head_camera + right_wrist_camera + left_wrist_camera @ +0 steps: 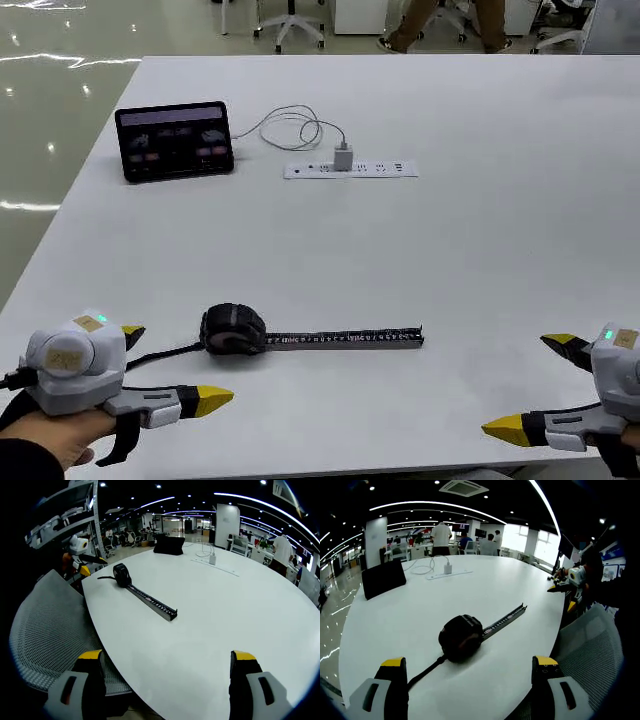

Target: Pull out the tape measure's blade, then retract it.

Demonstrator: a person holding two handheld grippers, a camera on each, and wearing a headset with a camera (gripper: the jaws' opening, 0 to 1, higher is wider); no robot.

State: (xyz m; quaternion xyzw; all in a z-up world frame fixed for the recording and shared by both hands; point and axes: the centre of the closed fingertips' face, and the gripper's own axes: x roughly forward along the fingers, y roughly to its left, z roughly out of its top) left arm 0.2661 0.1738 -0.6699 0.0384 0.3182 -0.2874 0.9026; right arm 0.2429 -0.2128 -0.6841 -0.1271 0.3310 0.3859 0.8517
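A black tape measure lies on the white table near its front edge. Its dark blade is pulled out to the right and ends in a hook. A black strap trails from the case to the left. My left gripper is open just left of the case, nothing between its yellow-tipped jaws. My right gripper is open at the front right, well clear of the blade's end. The left gripper view has the case straight ahead between its jaws. In the right gripper view the tape measure lies far off, blade pointing toward me.
A dark tablet stands at the back left. A white power strip with a charger and coiled cable lies behind the middle. A mesh chair sits at the table's front edge. People stand far off in the room.
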